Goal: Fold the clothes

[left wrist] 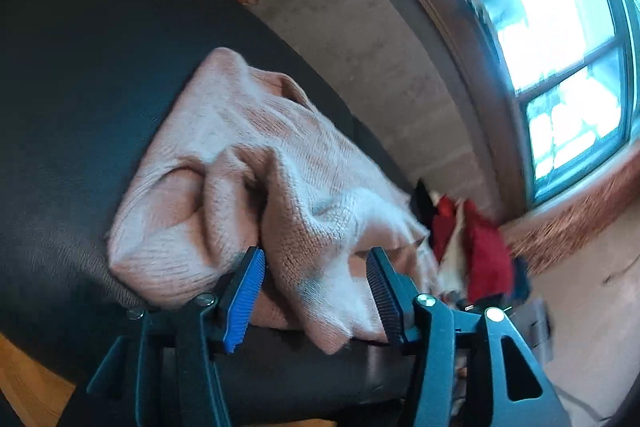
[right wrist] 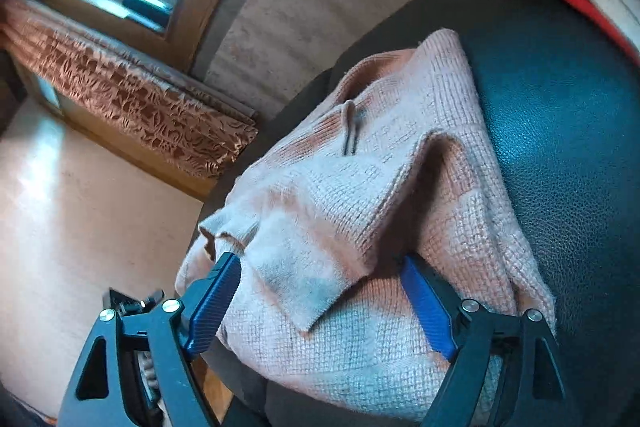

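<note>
Both tools agape; pink sweater (left wrist: 240, 163) between

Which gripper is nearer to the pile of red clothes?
Left. The left gripper has the red clothes just beyond its fingers; from the right gripper they lie far across the pink sweater.

A pink knitted sweater (left wrist: 240, 163) lay bunched and partly folded on a dark leather-like seat surface (left wrist: 80, 67). Its waffle-textured fabric was doubled over in thick, rumpled layers, with deep creases across the middle. In the right wrist view the sweater (right wrist: 360, 187) showed a flap folded diagonally over the top and a small loop near its upper edge.
</note>
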